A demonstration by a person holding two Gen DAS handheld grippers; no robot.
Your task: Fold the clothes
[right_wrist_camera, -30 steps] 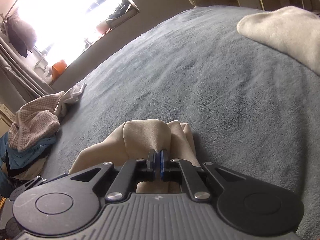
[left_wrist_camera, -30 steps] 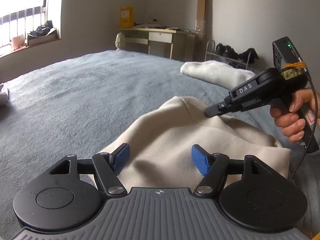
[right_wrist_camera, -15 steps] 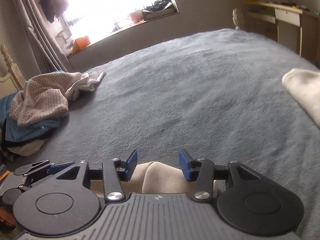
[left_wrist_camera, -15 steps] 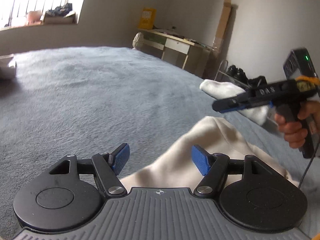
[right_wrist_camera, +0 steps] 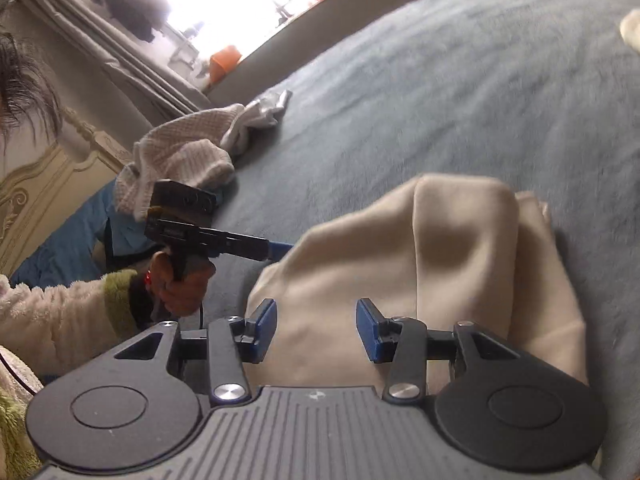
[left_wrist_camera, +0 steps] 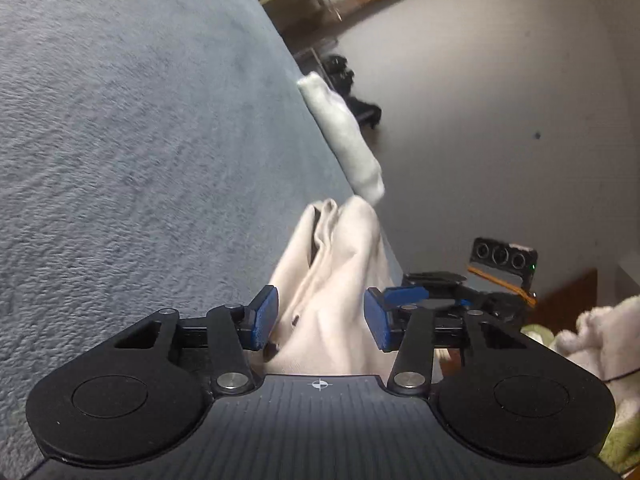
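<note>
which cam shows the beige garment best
The right wrist view: the beige garment spreads broadly across the blue-grey blanket, folds visible. The left wrist view shows only a narrow bunched strip between its open blue pads.

The near end of the beige garment (right_wrist_camera: 400, 280) disappears beneath the right tongs' (right_wrist_camera: 316, 330) housing, and its left edge covers the tips of the left tongs (right_wrist_camera: 276, 249), so their grip cannot be read from this side. In the left wrist view the right tongs (left_wrist_camera: 404, 293) are largely masked by the camera's own blue pad. The white folded cloth (left_wrist_camera: 344, 136) is motion-blurred, and the dark items (left_wrist_camera: 352, 92) beyond the bed (left_wrist_camera: 120, 120) are too smeared to identify. The sleeve (right_wrist_camera: 60, 320) is cropped by the frame edge.
</note>
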